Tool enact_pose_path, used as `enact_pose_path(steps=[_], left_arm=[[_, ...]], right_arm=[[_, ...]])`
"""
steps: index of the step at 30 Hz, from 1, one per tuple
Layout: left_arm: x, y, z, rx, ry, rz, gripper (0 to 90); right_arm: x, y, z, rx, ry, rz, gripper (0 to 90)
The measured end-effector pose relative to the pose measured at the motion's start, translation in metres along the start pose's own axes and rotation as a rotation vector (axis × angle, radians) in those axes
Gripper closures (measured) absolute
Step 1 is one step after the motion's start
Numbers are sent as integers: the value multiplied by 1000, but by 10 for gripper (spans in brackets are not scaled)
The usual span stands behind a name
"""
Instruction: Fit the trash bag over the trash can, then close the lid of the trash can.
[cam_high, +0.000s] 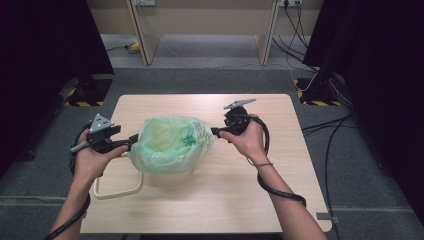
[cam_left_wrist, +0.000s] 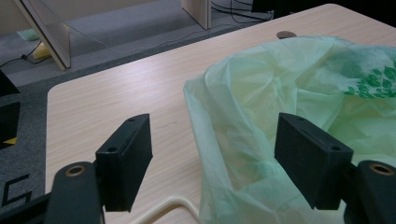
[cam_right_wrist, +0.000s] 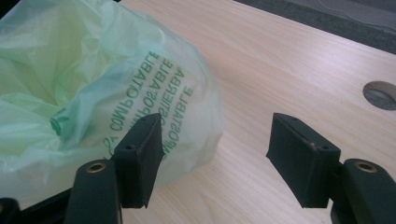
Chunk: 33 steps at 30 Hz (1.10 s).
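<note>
The pale green bag (cam_high: 171, 145) sits a little left of the table's middle, puffed up over something cream-coloured whose rounded handle (cam_high: 117, 187) pokes out on the near left side of the bag. I take it for a bin or basket being lined, though the film hides its body. The bag's mouth is spread wide and faces up, so the opening-out looks mostly done; what seems left is drawing the rim down evenly and settling the slack.

The film is thin, translucent and crinkly, gathered in soft folds, with darker green leaf marks and lettering printed on the side of the bag toward the right gripper. The handle is a smooth, pale loop with rounded corners.

The left gripper (cam_high: 134, 140) comes at the bag's left edge. In the left gripper view its jaws stand wide apart, the bag's rim (cam_left_wrist: 224, 140) lying between them without either pad pressing on it.

The right gripper (cam_high: 216, 132) is just beside the bag's right flank. In the right gripper view its jaws gape too, with one pad (cam_right_wrist: 140, 156) in front of the printed film and bare tabletop between them; it grips nothing.

Beyond the bag, the table (cam_high: 280, 175) is light wood-grain laminate, matt and flat, with rounded corners and a round cable hole (cam_right_wrist: 380, 94) on the far side from the bag.
</note>
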<state>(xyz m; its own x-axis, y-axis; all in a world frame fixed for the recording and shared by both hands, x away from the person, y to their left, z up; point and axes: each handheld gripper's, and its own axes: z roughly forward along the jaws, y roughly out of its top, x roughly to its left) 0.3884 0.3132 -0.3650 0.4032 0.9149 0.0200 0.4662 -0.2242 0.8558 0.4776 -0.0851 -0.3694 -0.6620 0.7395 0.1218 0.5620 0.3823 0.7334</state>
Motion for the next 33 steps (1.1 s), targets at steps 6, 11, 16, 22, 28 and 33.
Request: enact_pose_path(steps=[6,11,16,22,28,33], left_arm=[[6,-9,-4,-3,10,-23,265],[12,-18,-4,4,20,-45,265],[18,-27,-6,14,34,-60,265],[30,-41,-7,27,60,-98,265],[38,-52,-6,43,85,-123,265],[41,-57,-5,51,95,-136,265]], right_arm=[[-11,-12,-9,-4,-14,24,355],[-22,-23,-16,-12,-23,54,356],[-32,-36,-23,-7,-43,75,355],[-48,-57,-37,-29,-69,119,356],[-62,-73,-51,-50,-104,156,355],[-67,-78,-57,-60,-113,166,355]])
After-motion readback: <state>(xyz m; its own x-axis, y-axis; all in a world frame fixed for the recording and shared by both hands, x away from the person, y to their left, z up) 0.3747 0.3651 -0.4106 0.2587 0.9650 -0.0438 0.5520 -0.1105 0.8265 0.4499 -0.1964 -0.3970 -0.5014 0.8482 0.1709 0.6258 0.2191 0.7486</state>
